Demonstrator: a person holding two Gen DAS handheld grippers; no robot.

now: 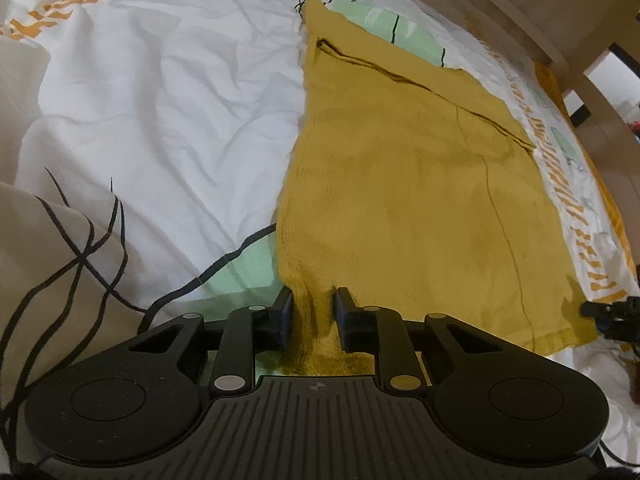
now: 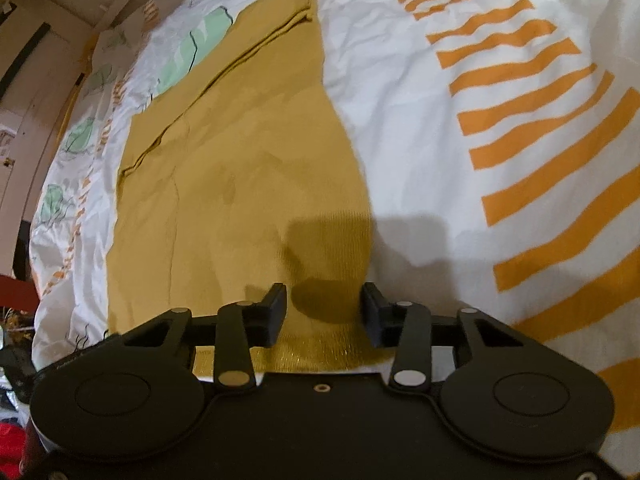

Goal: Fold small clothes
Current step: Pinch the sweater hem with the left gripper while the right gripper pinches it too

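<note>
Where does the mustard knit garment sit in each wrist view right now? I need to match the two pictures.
Left wrist view: the mustard knit garment fills the centre-right, its near edge bunched between the left gripper fingers.
Right wrist view: the garment fills the centre-left, its ribbed hem under the open right gripper.
Shared landmark: the dark fold line running diagonally across the far part.

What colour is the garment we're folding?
Mustard yellow knit garment, plain, no print; it shows best in the left wrist view.
</note>
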